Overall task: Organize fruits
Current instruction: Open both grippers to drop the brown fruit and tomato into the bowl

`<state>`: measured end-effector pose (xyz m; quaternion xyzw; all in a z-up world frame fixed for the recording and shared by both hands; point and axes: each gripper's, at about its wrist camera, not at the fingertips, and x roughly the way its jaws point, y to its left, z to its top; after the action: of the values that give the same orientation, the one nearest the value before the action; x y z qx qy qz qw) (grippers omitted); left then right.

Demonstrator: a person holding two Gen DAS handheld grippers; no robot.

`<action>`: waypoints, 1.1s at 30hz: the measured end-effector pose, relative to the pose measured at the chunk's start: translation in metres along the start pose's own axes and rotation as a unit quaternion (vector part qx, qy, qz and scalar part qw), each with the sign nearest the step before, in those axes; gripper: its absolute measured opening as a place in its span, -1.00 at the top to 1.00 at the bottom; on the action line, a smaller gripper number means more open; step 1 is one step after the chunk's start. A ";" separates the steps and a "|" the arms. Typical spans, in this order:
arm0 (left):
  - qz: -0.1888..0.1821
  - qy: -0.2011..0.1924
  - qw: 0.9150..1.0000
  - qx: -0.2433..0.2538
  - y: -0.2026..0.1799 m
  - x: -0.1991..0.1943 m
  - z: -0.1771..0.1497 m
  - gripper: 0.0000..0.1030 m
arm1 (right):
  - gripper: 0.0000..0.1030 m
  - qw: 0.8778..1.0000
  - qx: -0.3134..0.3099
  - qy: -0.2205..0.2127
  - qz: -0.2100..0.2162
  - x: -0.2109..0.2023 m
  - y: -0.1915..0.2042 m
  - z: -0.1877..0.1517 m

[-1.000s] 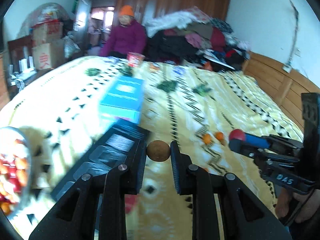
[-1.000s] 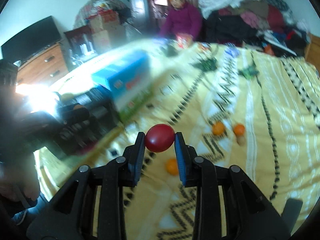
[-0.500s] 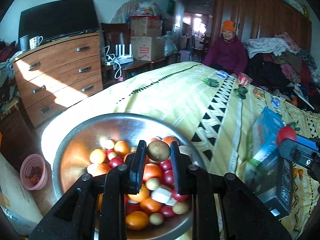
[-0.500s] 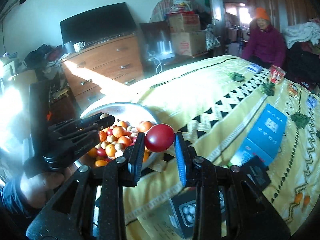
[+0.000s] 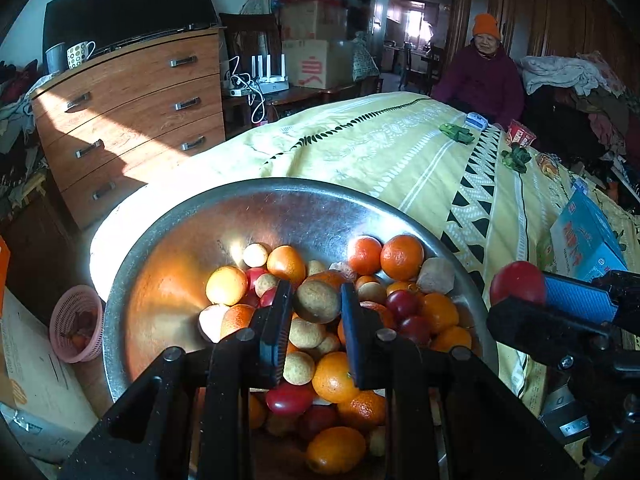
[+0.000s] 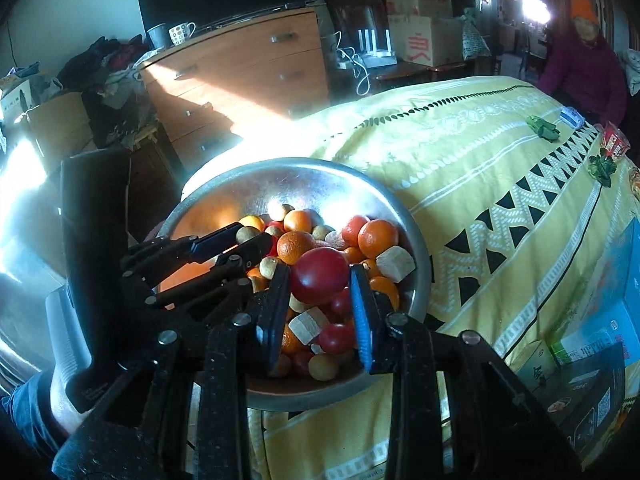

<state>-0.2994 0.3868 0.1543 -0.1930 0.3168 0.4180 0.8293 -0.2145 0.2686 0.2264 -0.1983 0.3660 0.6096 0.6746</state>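
A large metal bowl (image 5: 280, 208) (image 6: 412, 224) sits at the bed's corner, filled with oranges, red fruits and small brown fruits. My left gripper (image 5: 316, 300) is shut on a round brown fruit (image 5: 316, 301) and holds it just above the pile in the bowl. It also shows in the right wrist view (image 6: 242, 240). My right gripper (image 6: 320, 276) is shut on a red fruit (image 6: 319, 275) above the bowl's right half. In the left wrist view the right gripper (image 5: 520, 286) hangs over the bowl's right rim with the red fruit (image 5: 517, 282).
The bowl rests on a yellow patterned bedspread (image 5: 420, 160). A blue box (image 5: 584, 240) and dark boxes (image 6: 592, 392) lie to the right. A wooden dresser (image 5: 132, 120) and a pink basket (image 5: 76, 328) stand to the left. A seated person (image 5: 484, 76) is at the far side.
Both grippers swung left from the bed's middle to the bowl, each still holding its fruit. In the last half second they closed in and came lower over the fruit pile.
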 end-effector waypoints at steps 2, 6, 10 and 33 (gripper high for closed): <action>0.000 0.002 1.000 -0.001 0.002 0.001 -0.001 0.54 | 0.41 1.000 0.002 0.006 -0.001 0.005 0.002 0.000; 0.002 0.007 1.000 -0.004 0.006 0.005 0.000 0.54 | 0.41 1.000 0.005 0.014 -0.003 0.013 0.005 0.001; 0.002 0.012 1.000 -0.013 0.011 0.007 -0.001 0.26 | 0.40 1.000 -0.011 0.019 -0.021 0.015 0.014 0.003; 0.012 -0.021 0.998 -0.053 0.015 -0.030 0.012 -0.68 | -0.50 0.985 -0.072 -0.067 -0.140 -0.044 0.032 0.005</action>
<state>-0.3209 0.3854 0.1834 -0.2241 0.2787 0.4483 0.8192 -0.2435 0.2485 0.2679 -0.2539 0.2439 0.5460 0.7602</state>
